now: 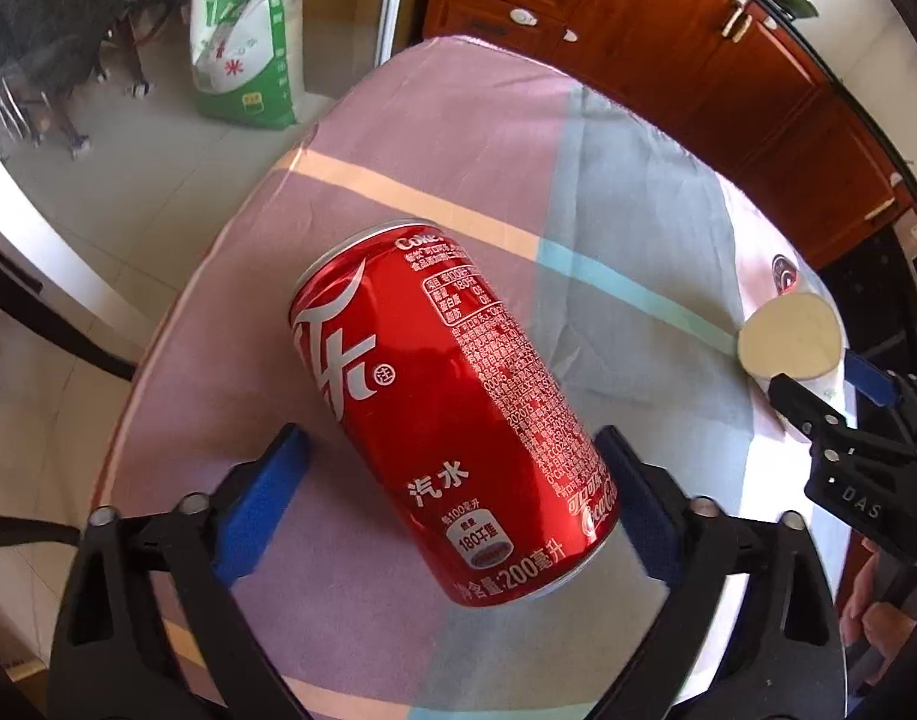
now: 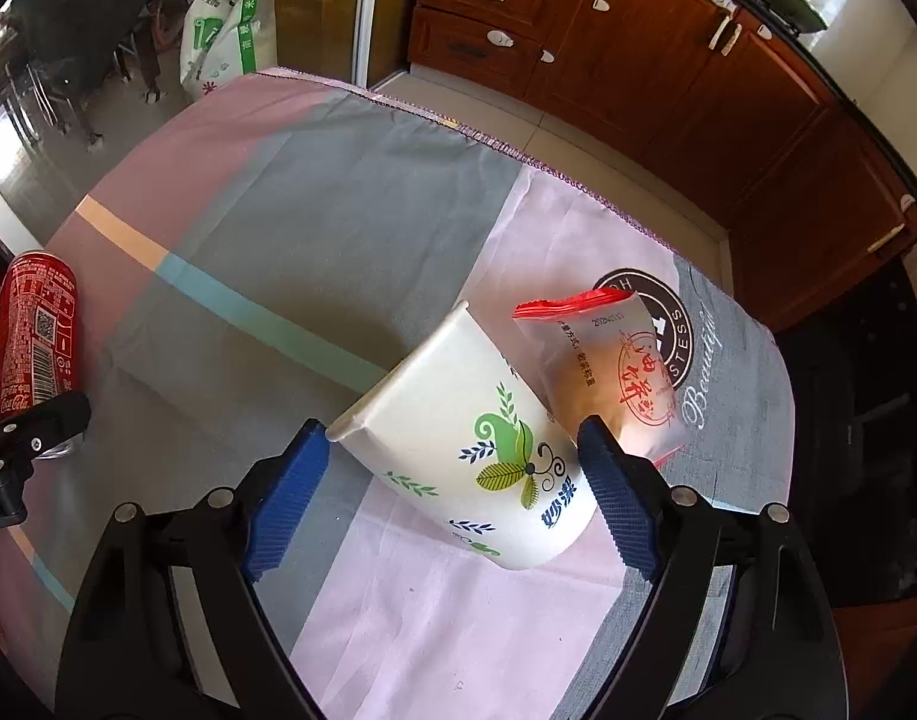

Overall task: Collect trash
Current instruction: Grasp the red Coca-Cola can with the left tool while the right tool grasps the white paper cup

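Note:
A red cola can (image 1: 446, 396) lies on its side on the cloth-covered table (image 1: 626, 204), top end pointing away. My left gripper (image 1: 452, 438) straddles it. The right blue pad sits at the can's side and a gap shows at the left pad, so the jaws are open. A white paper cup (image 2: 476, 438) with a green leaf print lies tilted, mouth to the upper left, between the pads of my right gripper (image 2: 452, 426). Those pads stand close to its rim and wall without squeezing it. A red-and-white snack packet (image 2: 614, 372) rests right of the cup. The can (image 2: 32, 330) shows far left.
Wooden cabinets (image 2: 668, 72) with drawers run along the far and right sides. A green-and-white sack (image 1: 248, 48) and chair legs stand on the tiled floor beyond the table's left edge. A person's hand (image 1: 878, 624) holds the right gripper's handle.

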